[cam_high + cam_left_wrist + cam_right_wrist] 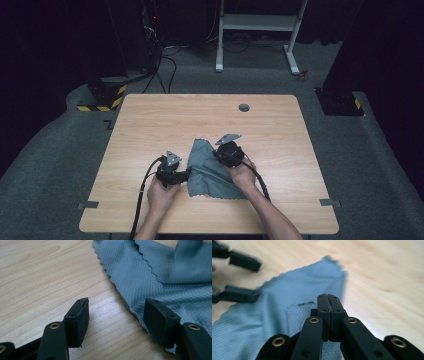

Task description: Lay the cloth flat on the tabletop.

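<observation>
The cloth [212, 170], grey-blue with a scalloped edge and a fine woven texture, lies on the near middle of the wooden table [150, 120], partly folded, with one layer turned over another. It sits between the two hands.

The right gripper [329, 298] has its jaws pressed together on a fold of the cloth; in the right gripper view a strip of fabric shows pinched just below the tips, and the far corner of the cloth hangs beyond them. In the high view this gripper [223, 150] sits at the right side of the cloth, tilted inward.

The left gripper [116, 312] is released, its jaws standing well apart. One jaw rests over bare wood, the other over the left edge of the cloth, so the hem runs between them. In the high view this gripper [186, 173] lies low at the left edge of the cloth.

Step in hand, as judged: folding the cloth. One side is gripped and raised; the other side is lined up but not yet taken.

The next move calls for the left gripper to lower until the hem sits squarely between the pads, then to clench. Care is needed to catch the fabric layer only and not scrape the table. Both sides should then move together to keep the fold even.

A round grey grommet [244, 107] sits in the far part of the table, well apart from the work.
</observation>
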### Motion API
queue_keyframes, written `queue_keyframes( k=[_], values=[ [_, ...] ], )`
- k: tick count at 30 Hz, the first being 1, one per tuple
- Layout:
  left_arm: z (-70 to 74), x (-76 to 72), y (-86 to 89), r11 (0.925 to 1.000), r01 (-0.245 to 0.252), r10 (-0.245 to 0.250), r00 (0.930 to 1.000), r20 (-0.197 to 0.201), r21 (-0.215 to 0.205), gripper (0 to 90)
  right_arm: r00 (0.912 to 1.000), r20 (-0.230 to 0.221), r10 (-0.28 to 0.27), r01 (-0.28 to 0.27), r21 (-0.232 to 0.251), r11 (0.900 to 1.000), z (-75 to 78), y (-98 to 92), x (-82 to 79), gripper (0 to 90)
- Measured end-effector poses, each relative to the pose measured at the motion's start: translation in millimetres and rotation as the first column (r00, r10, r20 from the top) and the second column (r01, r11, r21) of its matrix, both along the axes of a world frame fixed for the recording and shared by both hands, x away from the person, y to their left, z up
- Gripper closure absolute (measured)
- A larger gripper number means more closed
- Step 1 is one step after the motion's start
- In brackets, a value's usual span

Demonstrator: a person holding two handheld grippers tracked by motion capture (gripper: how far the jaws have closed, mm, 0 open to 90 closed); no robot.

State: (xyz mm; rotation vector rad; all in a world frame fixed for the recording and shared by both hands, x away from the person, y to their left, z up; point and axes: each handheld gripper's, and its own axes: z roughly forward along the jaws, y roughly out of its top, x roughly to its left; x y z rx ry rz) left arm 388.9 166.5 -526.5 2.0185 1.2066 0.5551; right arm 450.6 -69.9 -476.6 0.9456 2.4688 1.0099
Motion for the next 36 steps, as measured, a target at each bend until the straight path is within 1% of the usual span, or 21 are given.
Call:
queue_keyframes(
  k=[2,5,7,9,10,11,12,13,14,15,16,18,20,24,26,30,31,32,33,35,36],
  values=[
    [-0.1,-0.3,-0.2,1.0,-0.002,0.002,1.0,0.001,-0.001,37.8,0.9973,0.0,-0.073,0.073,0.049,0.996,6.8,-22.8,9.8,89.8],
    [0.0,-0.4,-0.2,1.0,-0.002,0.002,1.0,-0.001,-0.001,37.8,0.9882,-0.007,-0.153,0.153,0.025,0.988,7.3,-44.4,23.6,89.9],
    [-0.1,-0.3,-0.2,1.0,-0.003,0.003,1.0,0.001,-0.001,37.8,0.9845,-0.004,-0.175,0.176,0.019,0.984,7.7,-51.2,28.3,89.9],
    [0.0,-0.4,-0.2,1.0,-0.002,0.002,1.0,-0.001,-0.001,37.8,0.967,-0.018,-0.254,0.255,0.025,0.967,6.9,-71.8,41.9,90.0],
    [0.0,-0.4,-0.2,1.0,-0.002,0.002,1.0,-0.001,-0.001,37.8,0.967,-0.018,-0.254,0.255,0.025,0.967,6.9,-71.8,41.9,90.0],
    [0.1,-0.4,-0.1,1.0,-0.002,0.002,1.0,-0.001,-0.001,37.8,0.954,-0.014,-0.3,0.3,-0.002,0.954,3.9,-81.2,52.4,90.0],
    [0.1,-0.3,-0.1,1.0,-0.001,0.001,1.0,-0.001,0.0,37.8,0.9471,-0.014,-0.321,0.32,-0.008,0.947,2.0,-85.3,57.7,90.0],
    [0.1,-0.3,-0.1,1.0,-0.001,0.001,1.0,-0.001,0.0,37.8,0.9411,-0.021,-0.338,0.337,-0.006,0.941,-0.6,-89.7,62.7,90.0],
    [0.2,-0.3,0.0,1.0,0.001,-0.001,1.0,0.0,0.001,37.8,0.9411,-0.021,-0.338,0.337,-0.006,0.941,-0.6,-89.7,62.7,90.0],
    [0.0,-0.6,-0.3,1.0,0.0,0.0,1.0,0.0,-0.002,37.8,0.9328,-0.028,-0.359,0.359,-0.004,0.933,-4.5,-93.5,67.1,90.0],
    [0.0,-0.7,-0.5,1.0,0.001,-0.001,1.0,0.0,-0.002,37.7,0.9185,-0.042,-0.393,0.392,-0.026,0.919,-15.4,-99.2,74.7,90.0],
    [-0.1,-1.4,-0.9,1.0,0.007,-0.007,1.0,0.0,-0.005,37.7,0.9058,-0.076,-0.417,0.415,-0.043,0.909,-26.1,-101.5,79.3,89.8],
    [0.0,-2.4,-0.3,0.9999,0.01,-0.01,1.0,0.002,-0.006,38.2,0.9066,-0.089,-0.412,0.41,-0.045,0.911,-31.7,-100.2,80.8,85.7],
    [0.9,-7.9,0.6,0.9994,0.03,-0.03,0.9996,-0.002,-0.019,40.9,0.9118,-0.082,-0.402,0.403,-0.008,0.915,-26.3,-99.8,76.2,77.9],
    [3.9,-19.2,0.9,0.9979,0.057,-0.057,0.9984,0.004,-0.03,41.7,0.937,-0.039,-0.347,0.348,0.023,0.937,-12.2,-102.8,60.8,77.2],
    [9.9,-33.0,0.3,0.9953,0.094,-0.094,0.9956,0.0,-0.023,43.9,0.9723,-0.006,-0.234,0.234,0.024,0.972,-1.8,-108.1,16.9,77.4],
    [14.3,-44.6,-2.9,0.9915,0.127,-0.127,0.9919,-0.006,-0.027,45.8,0.9777,-0.006,-0.21,0.21,0.026,0.977,-1.8,-110.7,3.9,77.8],
    [14.3,-44.6,-2.9,0.9915,0.127,-0.127,0.9919,-0.006,-0.027,47.7,0.9829,-0.007,-0.184,0.184,0.027,0.983,-2.7,-113.8,-8.7,78.0],
    [18.2,-57.8,-6.9,0.9845,0.175,-0.174,0.9847,0.006,-0.02,51.3,0.9859,-0.008,-0.167,0.167,0.032,0.985,-4.3,-117.0,-21.8,78.4],
    [19.0,-64.1,-9.9,0.9818,0.19,-0.19,0.9818,0.008,-0.008,57.5,0.9903,-0.008,-0.139,0.139,0.038,0.99,-8.3,-123.2,-46.8,79.1],
    [18.2,-73.4,-15.9,0.9778,0.206,-0.207,0.9783,0.014,0.039,58.9,0.9924,-0.009,-0.122,0.123,0.042,0.992,-11.0,-126.3,-57.8,79.3]
  ],
)
